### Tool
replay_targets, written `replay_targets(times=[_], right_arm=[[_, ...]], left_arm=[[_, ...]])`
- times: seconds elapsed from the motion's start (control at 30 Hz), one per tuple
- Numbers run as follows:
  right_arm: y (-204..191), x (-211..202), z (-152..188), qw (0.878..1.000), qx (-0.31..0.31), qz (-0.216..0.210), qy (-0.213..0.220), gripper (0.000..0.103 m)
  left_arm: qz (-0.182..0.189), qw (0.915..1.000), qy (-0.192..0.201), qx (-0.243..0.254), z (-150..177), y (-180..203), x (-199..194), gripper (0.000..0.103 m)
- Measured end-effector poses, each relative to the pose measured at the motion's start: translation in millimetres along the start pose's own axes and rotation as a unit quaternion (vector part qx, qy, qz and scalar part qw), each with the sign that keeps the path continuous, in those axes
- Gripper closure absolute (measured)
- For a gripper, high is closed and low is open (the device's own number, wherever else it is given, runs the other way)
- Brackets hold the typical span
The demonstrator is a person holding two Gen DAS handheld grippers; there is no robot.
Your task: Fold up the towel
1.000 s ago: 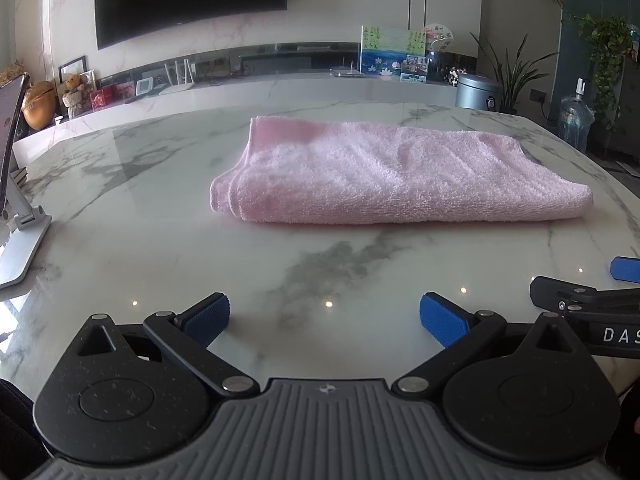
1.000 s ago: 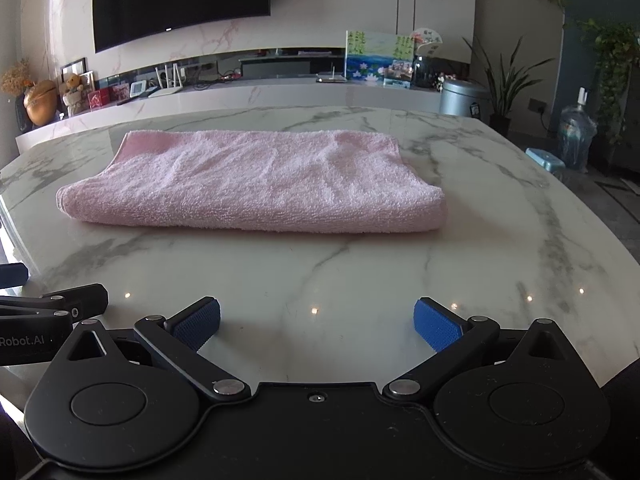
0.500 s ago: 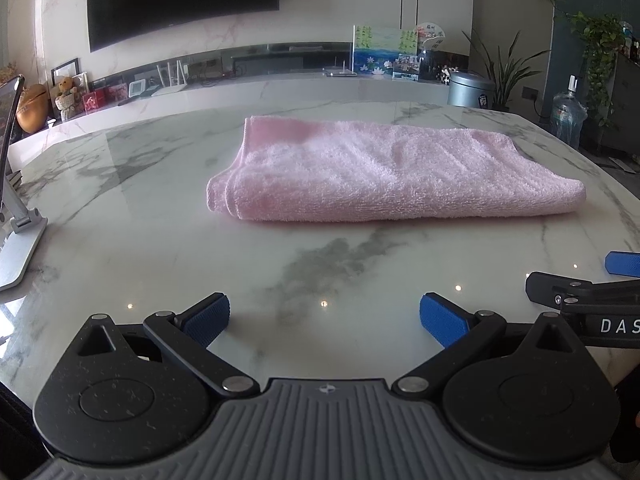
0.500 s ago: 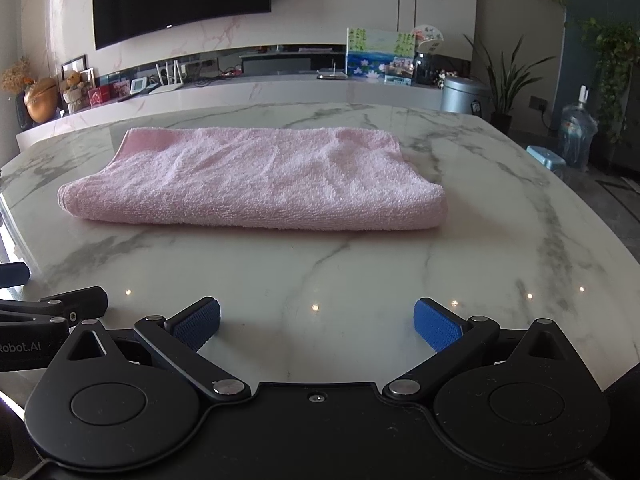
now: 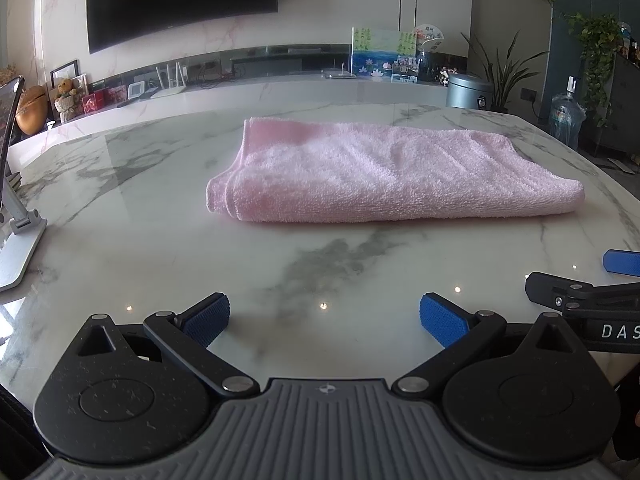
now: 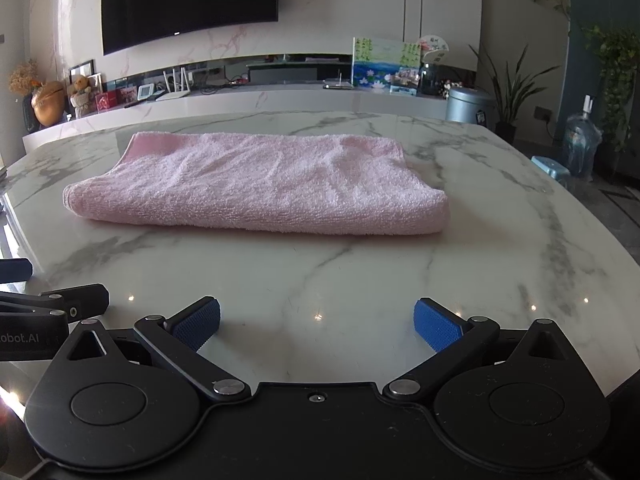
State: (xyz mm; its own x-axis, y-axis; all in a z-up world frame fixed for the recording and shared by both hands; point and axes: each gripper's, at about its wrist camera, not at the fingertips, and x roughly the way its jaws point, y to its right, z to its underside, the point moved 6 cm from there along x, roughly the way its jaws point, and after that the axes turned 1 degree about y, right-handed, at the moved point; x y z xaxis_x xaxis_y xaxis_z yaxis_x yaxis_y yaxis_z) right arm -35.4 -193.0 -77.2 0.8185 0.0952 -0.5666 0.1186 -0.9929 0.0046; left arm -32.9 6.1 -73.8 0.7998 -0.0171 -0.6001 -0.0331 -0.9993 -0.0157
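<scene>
A pink terry towel (image 5: 384,172) lies folded into a long flat strip across the middle of the white marble table (image 5: 160,248); the right wrist view shows the same towel (image 6: 260,184). My left gripper (image 5: 325,320) is open near the front edge, well short of the towel, nothing between its blue pads. My right gripper (image 6: 317,324) is open too, equally far back. Each camera catches the other gripper at its side edge: the right one (image 5: 600,300) and the left one (image 6: 48,308).
A metal phone stand (image 5: 18,240) sits at the table's left edge. Behind the table runs a marble shelf with ornaments, a grey bin (image 5: 468,90), plants and a water bottle (image 5: 566,118). A blue stool (image 6: 550,166) is off to the right.
Both grippers have drifted slightly, so the towel sits a touch lower in each view. The towel itself has not moved, and both stay open.
</scene>
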Motion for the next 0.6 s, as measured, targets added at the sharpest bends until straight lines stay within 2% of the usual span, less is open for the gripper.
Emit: replay_targets(times=[0.6], right_arm=[[1.2,-0.4,1.5,1.000,0.000,0.000,0.001,0.000]], left_arm=[[0.002,1.0000,0.001,0.001,0.2,-0.1,0.0,0.000]])
